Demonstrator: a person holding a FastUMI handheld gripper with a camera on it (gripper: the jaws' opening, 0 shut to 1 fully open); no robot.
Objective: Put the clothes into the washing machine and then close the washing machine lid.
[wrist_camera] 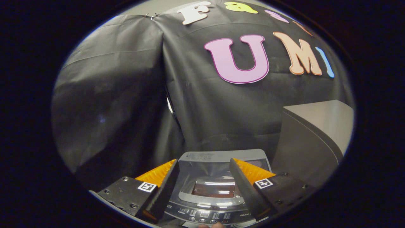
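Black booth wall [126,95]; gripper [204,171] spread above washing machine [208,190]

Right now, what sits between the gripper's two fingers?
In the gripper view, the washing machine shows in the gap of the open gripper: its closed lid and control panel. The fingers hold nothing.

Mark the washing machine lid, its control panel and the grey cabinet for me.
washing machine lid [211,186]: gripper view, its glossy window, between the open fingers.
control panel [205,216]: gripper view, button row.
grey cabinet [319,122]: gripper view, top face.
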